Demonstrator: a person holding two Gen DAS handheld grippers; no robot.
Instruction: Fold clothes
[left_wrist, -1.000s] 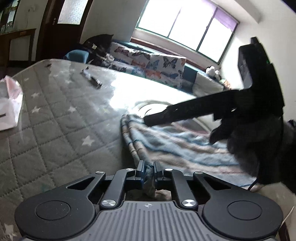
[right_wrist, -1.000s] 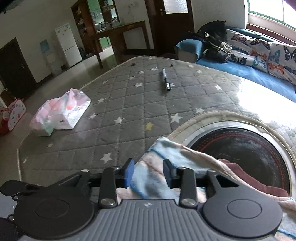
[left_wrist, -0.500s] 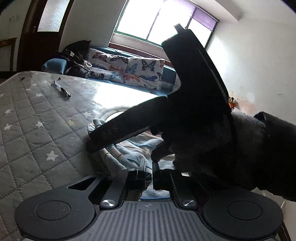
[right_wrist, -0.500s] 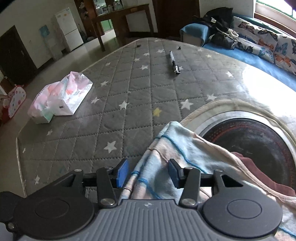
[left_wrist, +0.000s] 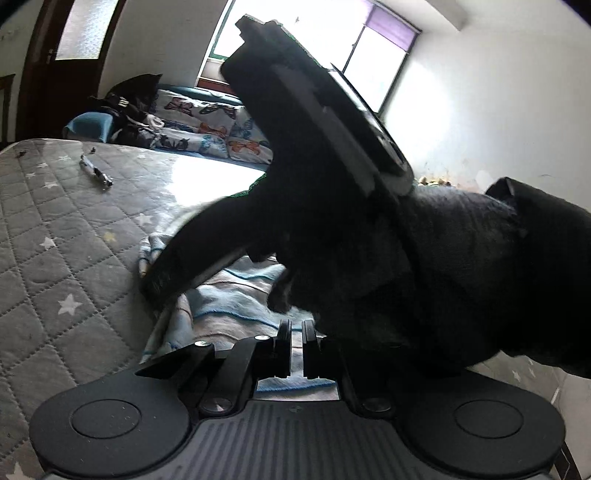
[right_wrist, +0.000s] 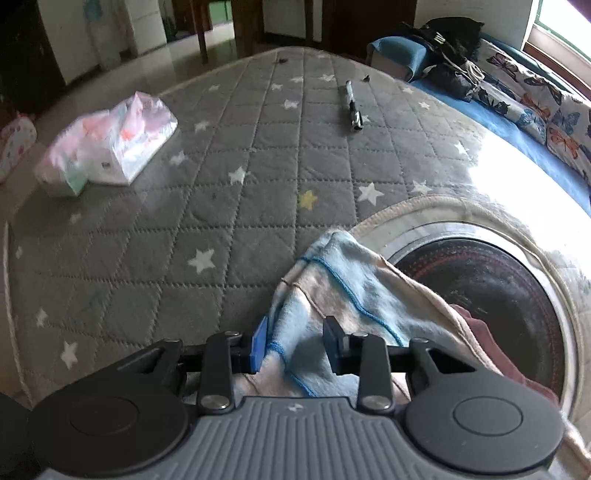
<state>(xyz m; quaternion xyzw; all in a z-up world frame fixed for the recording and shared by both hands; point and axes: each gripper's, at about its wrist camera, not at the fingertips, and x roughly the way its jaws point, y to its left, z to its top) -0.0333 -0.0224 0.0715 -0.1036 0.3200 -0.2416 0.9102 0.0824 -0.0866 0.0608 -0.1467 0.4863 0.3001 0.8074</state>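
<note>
On the grey quilted star-print mattress (right_wrist: 229, 206) the striped light-blue and beige fleece garment (right_wrist: 354, 295) lies bunched beside a round dark-centred mat (right_wrist: 480, 280).

What changed: a second ago the left gripper (left_wrist: 294, 334) was pinching a fold of the fleece; now its jaws sit a sliver apart with nothing between them, so it's let go. The right gripper (right_wrist: 295, 341) has spread its jaws wider, and cloth lies loose between them. It has also swung across in front of the left camera. My guess: one fold's been laid down and a re-grip comes next.

Count: one garment, two grippers, one pink-and-white tissue pack (right_wrist: 110, 151), one dark pen-like tool (right_wrist: 352, 107).
</note>
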